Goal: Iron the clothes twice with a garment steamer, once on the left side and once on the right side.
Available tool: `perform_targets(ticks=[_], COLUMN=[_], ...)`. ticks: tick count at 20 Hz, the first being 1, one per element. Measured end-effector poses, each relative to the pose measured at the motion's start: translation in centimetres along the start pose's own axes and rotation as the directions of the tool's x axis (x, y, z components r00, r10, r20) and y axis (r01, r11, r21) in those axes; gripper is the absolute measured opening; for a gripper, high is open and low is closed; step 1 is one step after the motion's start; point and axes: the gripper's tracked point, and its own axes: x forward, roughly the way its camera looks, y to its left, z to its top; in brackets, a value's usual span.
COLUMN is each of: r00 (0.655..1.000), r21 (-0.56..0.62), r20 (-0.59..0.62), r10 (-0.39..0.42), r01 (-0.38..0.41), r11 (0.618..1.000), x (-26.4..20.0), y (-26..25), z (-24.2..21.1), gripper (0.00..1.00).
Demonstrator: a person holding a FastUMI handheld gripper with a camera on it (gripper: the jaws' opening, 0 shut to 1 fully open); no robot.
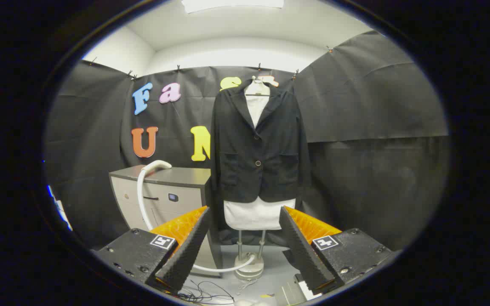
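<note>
Facing the jacket [258, 144], tool [245, 221] fingers apart and empty, white hose [143, 191] probably on cabinet [177, 187].

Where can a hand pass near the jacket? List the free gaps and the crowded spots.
The gripper is open, its jaws empty, well short of the black jacket. Free: the stretch beside the jacket's sleeve away from the cabinet, backed by plain cloth wall. The grey cabinet top is bare past the white hose. Crowded: the floor around the stand base, with hose and loose wires.

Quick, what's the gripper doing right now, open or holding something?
Gripper: jaws open, holding nothing; the black jacket hangs beyond them.
</note>
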Motion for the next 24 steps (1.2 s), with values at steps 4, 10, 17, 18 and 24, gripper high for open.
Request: perform_targets(ticks=[4, 10, 17, 18, 24], r00=[1.0, 1.0, 0.999, 0.998, 0.989], r21=[0.004, 0.024, 0.04, 0.041, 0.054], r20=[-0.016, -0.03, -0.045, -0.052, -0.093], r10=[0.004, 0.008, 0.016, 0.024, 0.111], r01=[-0.004, -0.007, -0.014, -0.021, -0.106], r11=[1.0, 1.0, 0.999, 0.999, 0.993], x=[0.2, 1.1, 1.5, 1.4, 3.0], y=[0.7, 1.7, 2.5, 2.7, 5.6], z=[0.0, 0.2, 1.3, 1.5, 3.9], gripper=[1.0, 1.0, 1.0, 1.0, 1.0])
